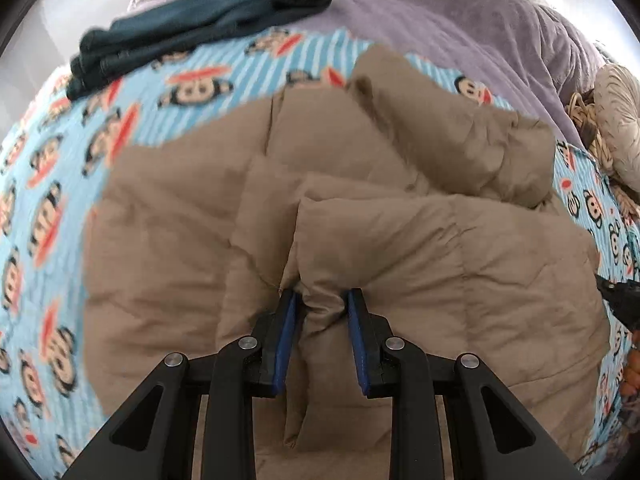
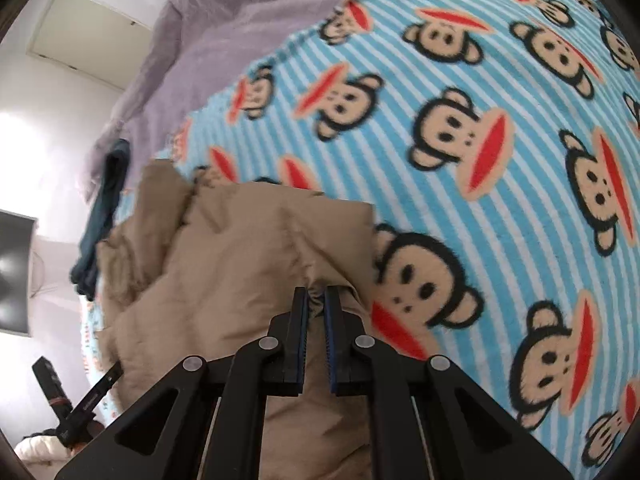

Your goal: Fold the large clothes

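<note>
One puffy tan quilted jacket (image 1: 360,220), one folded dark teal garment (image 1: 192,28), one blue-striped monkey-print fleece blanket (image 2: 500,160), one lavender plush blanket (image 1: 460,12), two black tools: left (image 1: 322,300), right (image 2: 316,296).

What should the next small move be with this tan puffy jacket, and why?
Probably carry both pinched edges together away from you, over the tan puffy jacket, to lay the fold. The left tool and right tool each already grip its fabric, and most of it lies flat on the monkey-print blanket.

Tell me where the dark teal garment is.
The teal garment lies folded at the left wrist view's upper left, on the monkey blanket beside the purple cover, beyond the tan jacket.
</note>
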Tool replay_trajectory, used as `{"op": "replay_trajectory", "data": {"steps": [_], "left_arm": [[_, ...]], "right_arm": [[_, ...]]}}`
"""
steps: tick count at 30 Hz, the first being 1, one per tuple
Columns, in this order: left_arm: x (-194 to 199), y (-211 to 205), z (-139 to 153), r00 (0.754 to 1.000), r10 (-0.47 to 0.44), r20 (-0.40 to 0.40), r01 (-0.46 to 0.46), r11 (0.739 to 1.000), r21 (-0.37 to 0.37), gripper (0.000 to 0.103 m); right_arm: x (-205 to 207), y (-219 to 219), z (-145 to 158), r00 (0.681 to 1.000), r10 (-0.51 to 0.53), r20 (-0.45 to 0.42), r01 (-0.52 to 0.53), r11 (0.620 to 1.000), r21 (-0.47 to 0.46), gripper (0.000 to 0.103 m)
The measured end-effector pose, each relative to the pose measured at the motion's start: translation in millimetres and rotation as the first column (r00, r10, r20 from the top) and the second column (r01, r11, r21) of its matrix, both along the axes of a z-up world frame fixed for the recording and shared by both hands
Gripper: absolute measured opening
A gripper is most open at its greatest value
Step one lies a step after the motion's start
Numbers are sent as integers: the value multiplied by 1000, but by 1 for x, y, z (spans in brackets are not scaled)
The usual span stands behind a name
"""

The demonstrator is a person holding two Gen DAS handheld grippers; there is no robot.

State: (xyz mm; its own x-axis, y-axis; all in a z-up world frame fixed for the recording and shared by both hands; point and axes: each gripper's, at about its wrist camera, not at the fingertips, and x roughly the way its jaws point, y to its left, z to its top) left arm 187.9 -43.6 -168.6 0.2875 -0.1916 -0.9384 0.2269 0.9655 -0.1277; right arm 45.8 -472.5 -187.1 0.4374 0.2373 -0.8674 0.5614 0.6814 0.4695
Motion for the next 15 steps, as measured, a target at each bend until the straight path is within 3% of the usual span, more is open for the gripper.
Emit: {"op": "replay_trajectory", "data": {"steps": [6,10,15], "left_arm": [[-8,-8,-13,998,-39,38,38,999,38,28],[-8,-7,-14,998,-40,40,38,999,36,28],[-8,-7,-13,998,-39,39,38,999,34,28]], "right_arm": [[1,15,-22,998,63,-24,-66,990,-128,10],[4,26,-16,994,100,-54,-110,965,-240,18],[-1,33,1,989,111,-99,-137,938,-318,20]]}}
